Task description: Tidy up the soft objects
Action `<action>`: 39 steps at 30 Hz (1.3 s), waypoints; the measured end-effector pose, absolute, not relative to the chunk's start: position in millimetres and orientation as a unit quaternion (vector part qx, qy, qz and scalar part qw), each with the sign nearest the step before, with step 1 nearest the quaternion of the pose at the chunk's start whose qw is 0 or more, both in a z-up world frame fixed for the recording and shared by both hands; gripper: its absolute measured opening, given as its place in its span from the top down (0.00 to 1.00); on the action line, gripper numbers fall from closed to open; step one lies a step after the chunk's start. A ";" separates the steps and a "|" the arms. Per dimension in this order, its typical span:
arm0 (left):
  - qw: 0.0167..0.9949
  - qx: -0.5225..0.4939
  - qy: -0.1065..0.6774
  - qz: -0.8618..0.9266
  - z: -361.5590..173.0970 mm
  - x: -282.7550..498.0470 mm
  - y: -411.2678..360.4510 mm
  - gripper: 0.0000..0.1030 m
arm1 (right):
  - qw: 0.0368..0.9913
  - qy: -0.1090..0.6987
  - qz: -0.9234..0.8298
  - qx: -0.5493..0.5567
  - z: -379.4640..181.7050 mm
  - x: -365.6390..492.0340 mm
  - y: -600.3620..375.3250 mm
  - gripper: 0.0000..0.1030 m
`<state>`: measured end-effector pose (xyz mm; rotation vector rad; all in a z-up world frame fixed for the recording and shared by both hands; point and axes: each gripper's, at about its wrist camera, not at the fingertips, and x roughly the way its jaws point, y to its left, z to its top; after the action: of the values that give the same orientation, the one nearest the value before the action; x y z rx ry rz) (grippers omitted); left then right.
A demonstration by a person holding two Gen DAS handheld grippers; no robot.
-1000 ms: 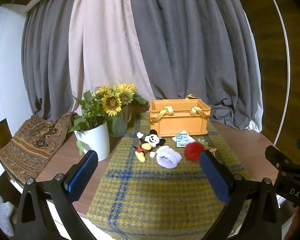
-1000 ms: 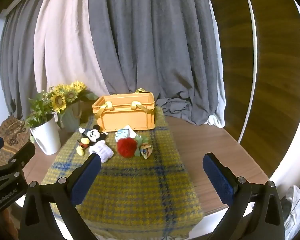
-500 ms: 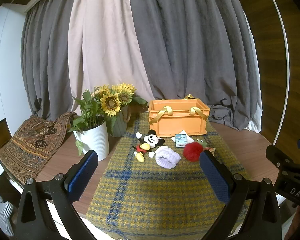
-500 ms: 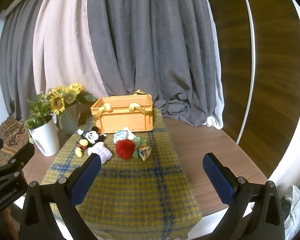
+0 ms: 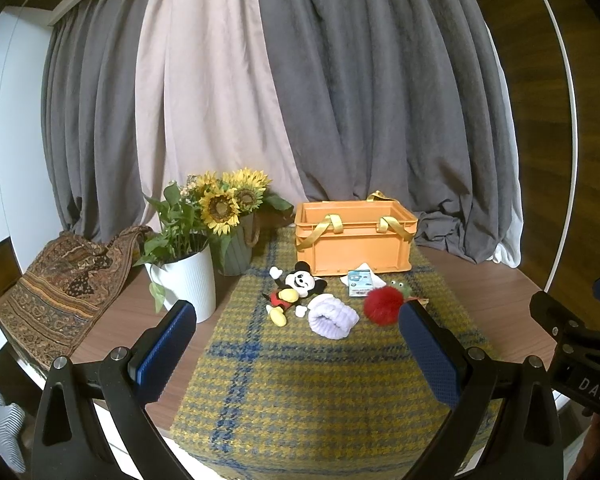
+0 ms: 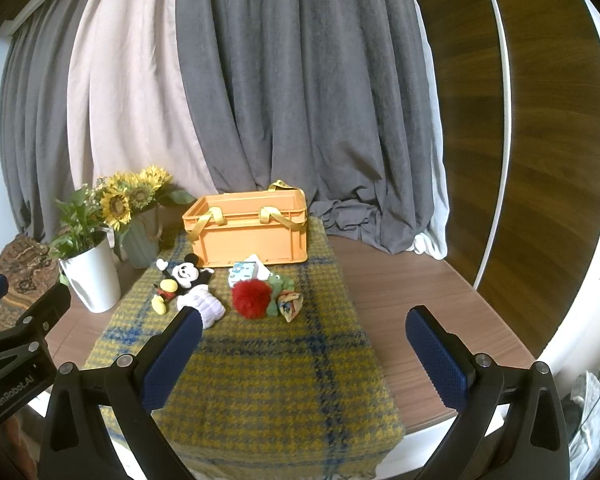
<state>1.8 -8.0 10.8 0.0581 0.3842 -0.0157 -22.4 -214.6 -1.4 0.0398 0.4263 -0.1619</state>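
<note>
Broadly, grey and pale pink curtains (image 5: 300, 100) fill the upper half of both views, with dark wood panelling (image 6: 540, 160) down the right side of the right wrist view. Below them a round wooden table (image 6: 400, 292) spans the lower middle, and a yellow-and-blue checked cloth (image 5: 308, 380) runs down its centre toward the bottom edge. A patterned brown fabric (image 5: 64, 280) drapes at the left edge of the left wrist view.

At centre frame, on the far end of the cloth, stands an orange crate (image 5: 354, 240) with yellow ribbon handles, its top open. Left of it are a white pot of greenery (image 5: 186, 280) and a green vase of sunflowers (image 5: 236, 216).

Just in front of the crate lie the soft things in a loose row. A mouse plush (image 5: 294, 290) lies on its back at the left, a lilac fuzzy roll (image 5: 333, 316) touches its foot, and a red pompom (image 5: 383, 306) sits right of that. A green frog toy (image 6: 278, 286) lies behind and beside the pompom. A small folded patterned cloth (image 6: 291, 304) lies at the right end, and a small blue-and-white packet (image 5: 359, 280) lies against the crate's base.

Along the bottom of each view, the left gripper (image 5: 296, 334) and right gripper (image 6: 302, 338) hang above the near cloth, fingers spread wide and holding nothing, well short of the toys.
</note>
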 end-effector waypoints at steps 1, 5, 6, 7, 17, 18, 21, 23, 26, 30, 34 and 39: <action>0.981 0.029 0.190 -0.007 9.4 1.4 -7.8 0.00 | 0.974 0.211 -0.079 0.019 -1.2 -22.4 -214.8 0.00; 0.981 0.029 0.191 -0.009 11.5 1.3 -9.2 0.00 | 0.974 0.211 -0.080 0.020 -1.5 -22.4 -215.3 0.00; 0.981 0.029 0.190 -0.008 11.7 1.3 -9.4 0.00 | 0.974 0.211 -0.080 0.021 -1.1 -22.4 -215.5 0.00; 0.981 0.030 0.190 -0.008 12.6 1.3 -10.2 0.00 | 0.974 0.211 -0.079 0.020 -0.4 -22.3 -215.1 0.00; 0.981 0.029 0.190 -0.009 13.7 0.6 -11.7 0.00 | 0.974 0.211 -0.079 0.021 0.5 -21.9 -216.0 0.00; 0.981 0.030 0.189 -0.009 13.0 0.6 -11.4 0.00 | 0.974 0.211 -0.080 0.021 1.0 -21.6 -215.8 0.00; 0.981 0.030 0.190 -0.009 13.6 0.7 -12.0 0.00 | 0.974 0.211 -0.079 0.021 0.9 -21.6 -216.2 0.00; 0.981 0.029 0.190 -0.009 13.7 0.4 -12.1 0.00 | 0.974 0.211 -0.080 0.022 0.3 -22.1 -215.9 0.00; 0.981 0.030 0.189 -0.009 13.3 0.2 -12.3 0.00 | 0.974 0.211 -0.080 0.022 0.3 -22.3 -215.9 0.00; 0.982 0.029 0.189 -0.009 12.5 0.1 -12.0 0.00 | 0.974 0.210 -0.080 0.022 0.8 -22.3 -215.6 0.00; 0.982 0.029 0.189 -0.010 12.6 0.4 -12.5 0.00 | 0.974 0.210 -0.080 0.022 0.9 -22.6 -215.5 0.00; 0.981 0.029 0.189 -0.008 11.7 0.3 -11.9 0.00 | 0.974 0.210 -0.080 0.021 0.9 -22.5 -214.8 0.00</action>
<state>0.3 -11.9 11.7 0.0588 0.3808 -0.0171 -22.5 -214.8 0.9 0.0421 0.4233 -0.1605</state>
